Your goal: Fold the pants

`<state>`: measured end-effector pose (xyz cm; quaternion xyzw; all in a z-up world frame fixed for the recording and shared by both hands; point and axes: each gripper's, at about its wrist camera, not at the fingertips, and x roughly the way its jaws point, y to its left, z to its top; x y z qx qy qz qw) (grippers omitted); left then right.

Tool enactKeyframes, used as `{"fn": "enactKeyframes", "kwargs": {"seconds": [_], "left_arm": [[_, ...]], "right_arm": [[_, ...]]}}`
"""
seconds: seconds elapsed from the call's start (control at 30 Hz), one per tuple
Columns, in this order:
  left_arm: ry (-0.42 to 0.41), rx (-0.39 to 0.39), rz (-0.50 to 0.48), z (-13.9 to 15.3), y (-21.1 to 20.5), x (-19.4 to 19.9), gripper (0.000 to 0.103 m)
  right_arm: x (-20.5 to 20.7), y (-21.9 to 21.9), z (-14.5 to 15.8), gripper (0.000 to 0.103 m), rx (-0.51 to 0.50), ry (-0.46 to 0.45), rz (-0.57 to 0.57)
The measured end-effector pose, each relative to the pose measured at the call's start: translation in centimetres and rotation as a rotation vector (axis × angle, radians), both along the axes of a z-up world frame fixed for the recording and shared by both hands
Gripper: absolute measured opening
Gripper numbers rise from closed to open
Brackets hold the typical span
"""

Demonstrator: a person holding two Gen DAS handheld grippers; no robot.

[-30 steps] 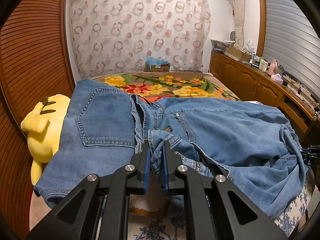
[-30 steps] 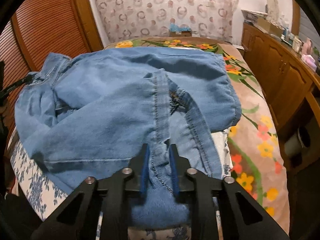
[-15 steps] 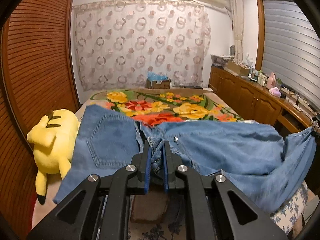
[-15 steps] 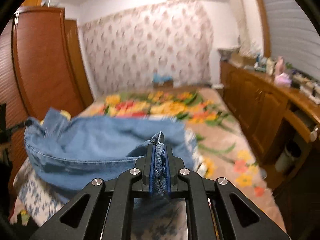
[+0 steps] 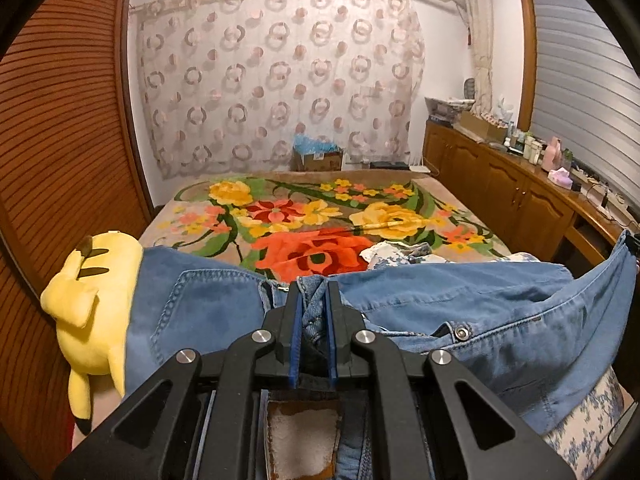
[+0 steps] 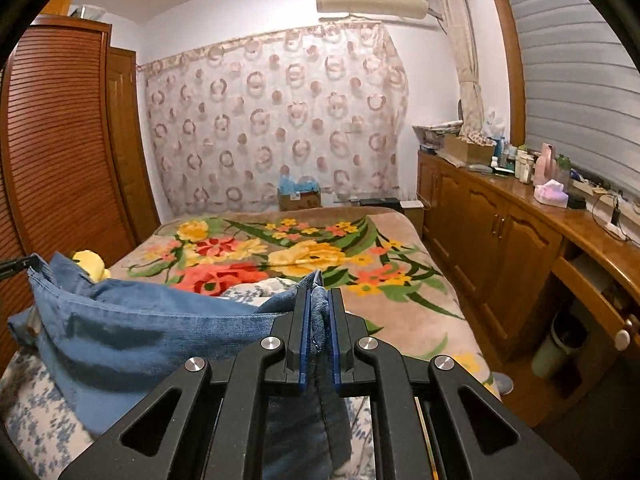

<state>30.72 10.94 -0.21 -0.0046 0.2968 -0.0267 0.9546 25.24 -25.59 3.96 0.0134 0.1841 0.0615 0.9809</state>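
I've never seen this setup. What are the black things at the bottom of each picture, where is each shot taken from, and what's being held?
Those are handheld tongs, one in each of a person's hands, each with a camera looking along its fingers. One picture is from the left tongs, the other from the right tongs. Both are clamped shut on the same blue jeans, holding them up over a bed with a floral blanket. A yellow plush toy lies beside the jeans.
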Motion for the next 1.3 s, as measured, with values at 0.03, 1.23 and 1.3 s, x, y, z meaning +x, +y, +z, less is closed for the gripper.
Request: {"fn": "enactKeyframes", "kwargs": {"seconds": [0.03, 1.23, 1.3], "left_arm": [[0.004, 0.0, 0.002, -0.1, 0.0, 0.5, 0.011], [0.058, 0.021, 0.01, -1.7, 0.0, 7.3, 0.075], [0.056, 0.023, -0.003, -1.6, -0.5, 6.8, 0.075]], "right_arm": [[0.4, 0.1, 0.1, 0.008, 0.002, 0.003, -0.003], [10.4, 2.5, 1.8, 0.008, -0.164, 0.196, -0.07], [10.2, 2.7, 2.0, 0.008, -0.186, 0.173, -0.095]]}}
